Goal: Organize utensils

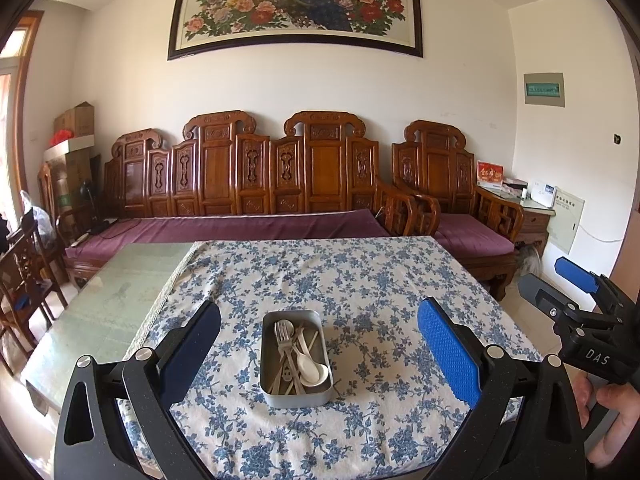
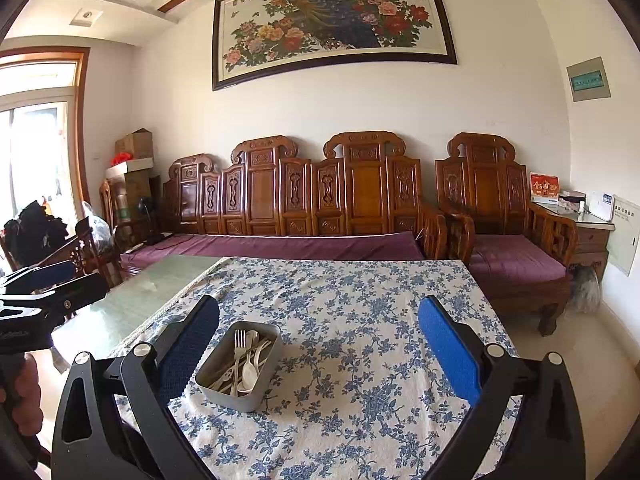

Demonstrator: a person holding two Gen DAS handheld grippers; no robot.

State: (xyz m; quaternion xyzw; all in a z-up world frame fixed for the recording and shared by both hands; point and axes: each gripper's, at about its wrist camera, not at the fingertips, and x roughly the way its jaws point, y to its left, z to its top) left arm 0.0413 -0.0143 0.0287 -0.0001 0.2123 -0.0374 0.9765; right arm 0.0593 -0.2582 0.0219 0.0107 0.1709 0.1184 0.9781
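Note:
A grey metal tin stands on the blue-flowered tablecloth. It holds a metal fork, a white spoon and several other utensils, all lying inside. My left gripper is open and empty, held above the near side of the tin. My right gripper is open and empty, with the tin low and left between its fingers. The right gripper also shows at the right edge of the left wrist view.
The cloth covers the right part of a glass-topped table. A carved wooden sofa with purple cushions stands behind it, with an armchair at the right. Chairs stand at the left.

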